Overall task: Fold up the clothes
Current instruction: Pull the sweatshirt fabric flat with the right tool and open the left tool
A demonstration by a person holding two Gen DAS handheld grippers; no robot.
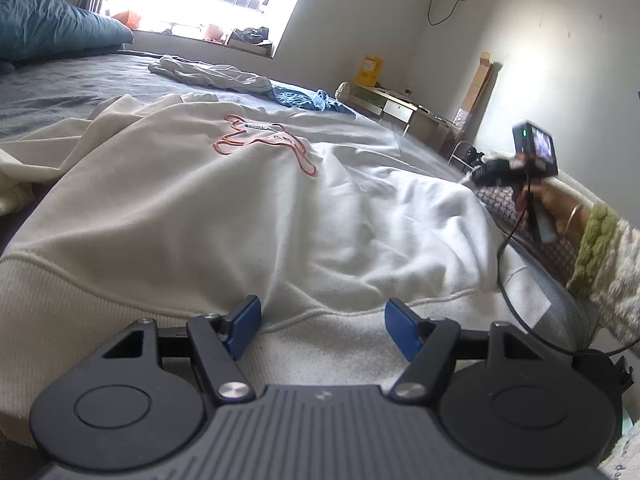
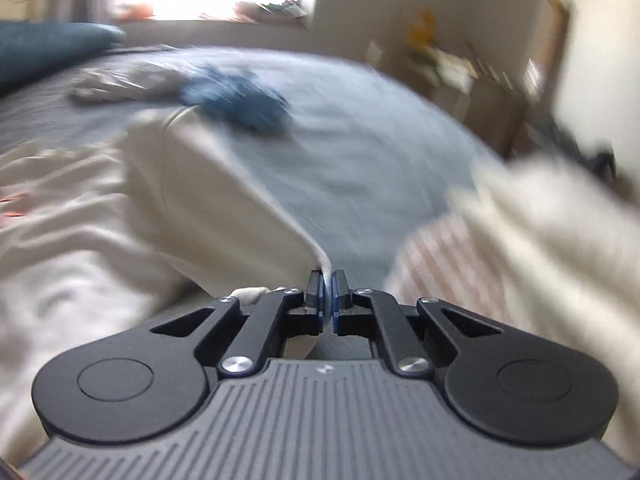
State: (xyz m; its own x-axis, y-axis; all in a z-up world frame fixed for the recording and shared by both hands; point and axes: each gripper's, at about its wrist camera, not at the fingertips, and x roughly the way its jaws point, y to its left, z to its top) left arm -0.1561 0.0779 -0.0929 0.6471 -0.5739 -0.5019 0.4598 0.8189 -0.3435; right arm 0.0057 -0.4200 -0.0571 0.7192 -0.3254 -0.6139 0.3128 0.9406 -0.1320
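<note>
- Sweatshirt (image 1: pixel 224 200) lay spread front-up across the grey bed (image 1: pixel 60 92), its ribbed hem nearest my left gripper (image 1: pixel 322 330) and its pink outline print facing the ceiling.
- I had the left gripper spread wide over that hem, blue pads apart, nothing between them and no cloth gripped.
- My right gripper (image 2: pixel 328 292) was pressed together on a thin edge of the cream fabric, which rose taut from the pads toward the body of the garment; the right wrist view was smeared with motion blur.
- From the left wrist view, the right gripper (image 1: pixel 496 172) showed beyond the sweatshirt's far side, held by a hand (image 1: pixel 548 204) in a knitted cuff, though I could not make out its fingertips from there.
- I judged the fold barely begun: no clean crease showed, the body was still rumpled with one sleeve bunched at the left, and only one edge had been lifted.
- Left to do, as I read it: bring the sides and sleeves in, double the body over, then deal with the pale garment (image 1: pixel 212 74) and the blue garment (image 1: pixel 308 100) lying crumpled farther up the bed.
- The cloth looked thick, soft and heavy, cream-white, with wide shallow wrinkles.
</note>
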